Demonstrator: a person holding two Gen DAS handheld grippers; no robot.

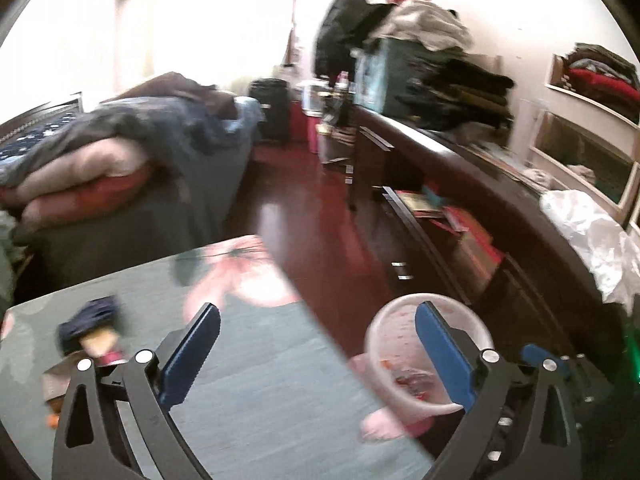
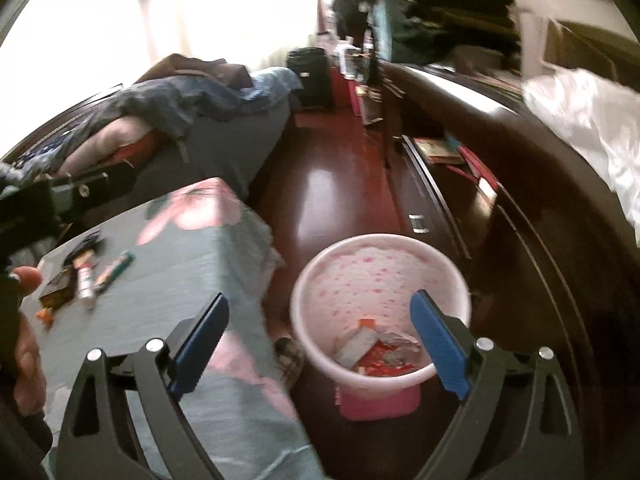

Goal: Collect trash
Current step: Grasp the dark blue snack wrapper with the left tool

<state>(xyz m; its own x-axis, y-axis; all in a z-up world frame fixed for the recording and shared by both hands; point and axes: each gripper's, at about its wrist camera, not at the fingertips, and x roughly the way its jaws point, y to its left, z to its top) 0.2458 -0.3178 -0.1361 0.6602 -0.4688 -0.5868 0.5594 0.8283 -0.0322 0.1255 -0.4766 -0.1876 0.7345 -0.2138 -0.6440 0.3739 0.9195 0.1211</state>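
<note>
Both claws, left (image 1: 316, 344) & right (image 2: 322, 334), gape w/ nothing held; wrappers (image 2: 86, 276) on surface (image 2: 180, 280), pink bin (image 2: 380, 308) on floor beside it.

a bright window (image 1: 208, 20) lights the glossy red-brown floor (image 1: 304, 200) between bed (image 1: 160, 168) and dark dresser (image 1: 460, 184).

A white bin (image 2: 380, 304) with pink speckles inside is standing upright on the dark red floor, just beside the corner of the cloth-covered table, and is holding crumpled red-and-white wrappers (image 2: 380, 354) at its bottom. Several more pieces of litter (image 2: 86, 276), among them a green wrapper (image 2: 116, 270) and a small tube, are lying scattered near the table's far left edge.
</note>
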